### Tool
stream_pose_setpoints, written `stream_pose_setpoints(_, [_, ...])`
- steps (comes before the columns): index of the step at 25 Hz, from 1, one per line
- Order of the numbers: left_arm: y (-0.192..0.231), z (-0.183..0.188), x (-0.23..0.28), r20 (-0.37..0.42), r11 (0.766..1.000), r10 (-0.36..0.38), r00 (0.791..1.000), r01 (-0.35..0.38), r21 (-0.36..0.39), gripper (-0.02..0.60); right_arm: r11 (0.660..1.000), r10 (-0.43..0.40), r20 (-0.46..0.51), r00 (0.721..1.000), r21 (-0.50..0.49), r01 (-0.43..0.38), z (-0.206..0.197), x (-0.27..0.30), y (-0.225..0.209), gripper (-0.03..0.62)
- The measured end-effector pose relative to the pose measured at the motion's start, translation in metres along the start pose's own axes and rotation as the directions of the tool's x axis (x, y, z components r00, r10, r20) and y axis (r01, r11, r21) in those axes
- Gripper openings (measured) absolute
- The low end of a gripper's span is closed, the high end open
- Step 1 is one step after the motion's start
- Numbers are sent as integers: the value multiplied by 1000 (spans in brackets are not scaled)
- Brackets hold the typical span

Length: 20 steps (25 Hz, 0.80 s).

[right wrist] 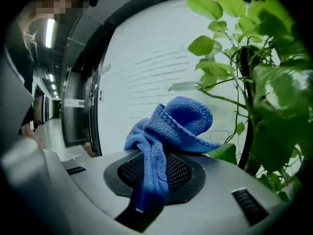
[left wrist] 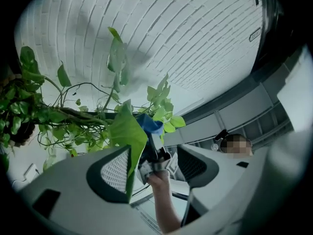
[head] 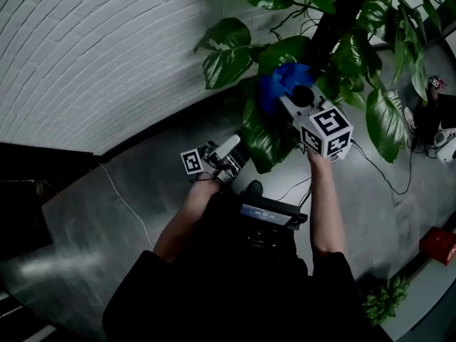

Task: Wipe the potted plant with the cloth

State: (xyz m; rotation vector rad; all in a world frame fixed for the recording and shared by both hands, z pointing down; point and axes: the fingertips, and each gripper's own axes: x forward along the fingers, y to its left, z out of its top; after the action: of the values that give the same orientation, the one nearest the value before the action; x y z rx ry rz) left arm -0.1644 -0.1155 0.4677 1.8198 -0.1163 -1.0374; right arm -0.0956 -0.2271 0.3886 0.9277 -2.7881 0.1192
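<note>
We see the right gripper [head: 291,100] up in the plant [head: 226,55], fingers closed tight on the blue cloth [head: 283,83]. In the right gripper view the cloth [right wrist: 182,120] comes out of the slot btwn the two shut jaws of the right gripper [right wrist: 155,173] & bunches in a loose fold above the tips. One strip hangs back down over the dark pad. The fold sits right at the foliage, w/ the plant [right wrist: 274,106] stems & leaves just beside it at the view's right.

The left gripper [head: 234,148] is lower & nearer the person's body, tips toward a big leaf [head: 265,140] that hangs btwn the two grippers. Its jaws stand wide apart & clamp nothing. In the left gripper view the big leaf [left wrist: 124,131] hangs down across the pad of the jaw at the view's left, its tip reaching into the gap of the left gripper [left wrist: 154,164]. We can't tell if it touches the pad. Through that gap we see the right gripper w/ the cloth [left wrist: 149,124] on top & the hand [left wrist: 157,179] under it.

Bkgd: white brick wall [head: 85,48], grey floor [head: 107,219] w/ a thin cable [head: 127,204], a red box [head: 438,245] at the right edge.
</note>
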Motion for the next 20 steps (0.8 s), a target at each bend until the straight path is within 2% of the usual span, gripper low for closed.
stream_pose_setpoints(2, [-2,1,-2,-7,1000,-7,1000,7,3,293,999,41,-74,996,-7,-41,-16,33,4,107])
stream_pose_setpoints(4, [-4,3,-6,-5,1000,-11,1000,11,6,293,988,153,-135,979,25,-151,-34,53,28,107])
stream_pose_setpoints(7, [-7,8,-11,14,1000,-15,1000,16,-7,293,940,340,-157,927,89,-330,-50,51,79,107])
stream_pose_setpoints(10, [-7,3,-15,15,999,-16,1000,17,-47,293,895,441,-148,885,149,-421,-63,28,117,107])
stream_pose_setpoints(12, [-3,-8,-19,-6,998,1,1000,-1,-70,293,885,457,-155,876,176,-431,-76,10,130,107])
stream_pose_setpoints(14, [1,-18,-24,-22,996,15,1000,-16,-83,293,885,449,-143,882,202,-418,-86,-11,134,107])
stream_pose_setpoints(18, [11,-25,-30,-25,998,28,999,-30,-63,293,892,365,15,931,279,-355,-75,-51,114,107])
stream_pose_setpoints(20, [17,-33,-30,-52,999,32,998,-34,-35,293,906,307,69,949,286,-313,-70,-71,97,107])
